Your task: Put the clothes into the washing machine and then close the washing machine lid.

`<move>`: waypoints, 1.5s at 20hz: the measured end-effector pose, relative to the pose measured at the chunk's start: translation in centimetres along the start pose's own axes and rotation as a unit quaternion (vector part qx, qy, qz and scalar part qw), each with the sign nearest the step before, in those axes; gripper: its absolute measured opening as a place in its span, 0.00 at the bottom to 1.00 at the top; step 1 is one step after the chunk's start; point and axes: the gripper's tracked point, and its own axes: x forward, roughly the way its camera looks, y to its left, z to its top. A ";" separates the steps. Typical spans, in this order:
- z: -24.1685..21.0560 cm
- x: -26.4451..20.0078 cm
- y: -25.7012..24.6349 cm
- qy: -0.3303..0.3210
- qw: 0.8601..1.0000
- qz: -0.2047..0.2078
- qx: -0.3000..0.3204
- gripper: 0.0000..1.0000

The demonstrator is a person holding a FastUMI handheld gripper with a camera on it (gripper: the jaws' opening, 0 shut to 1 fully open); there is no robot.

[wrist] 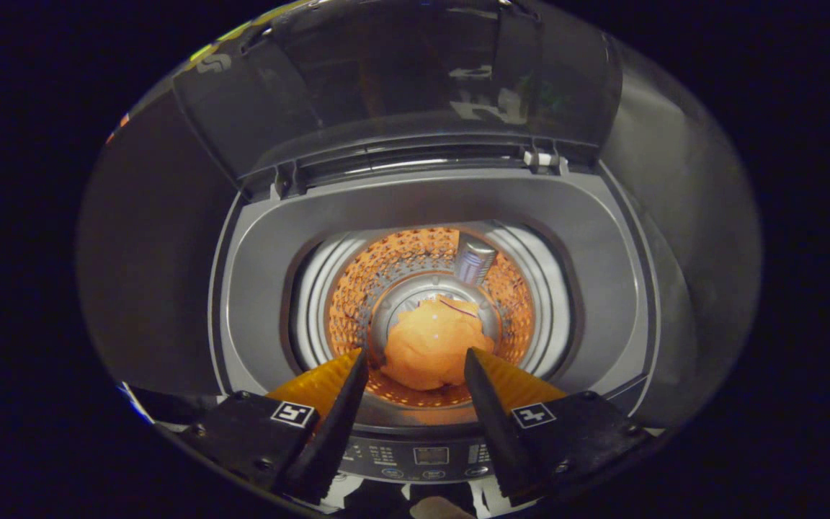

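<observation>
The claw [415, 360] hangs above the open washing machine [256, 288] and looks down into it. Its two fingers [343, 404] stand wide apart and hold nothing. Beyond the fingertips, seen in the gap between them, an orange cloth [431, 344] lies in a bundle at the bottom of the drum [357, 288]. The cloth is well below the claw and does not touch it. The lid [400, 79] stands raised at the far side of the opening, beyond the drum. The control panel [429, 455] with its buttons is just under the fingers, on the near edge of the machine.
</observation>
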 end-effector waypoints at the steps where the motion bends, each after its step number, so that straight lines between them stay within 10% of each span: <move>1: 0.2 -0.1 -0.1 -0.006 1.000 -0.005 -0.007 0.85; 30: 18.1 -16.5 3.2 -0.307 0.949 -0.013 -0.077 0.85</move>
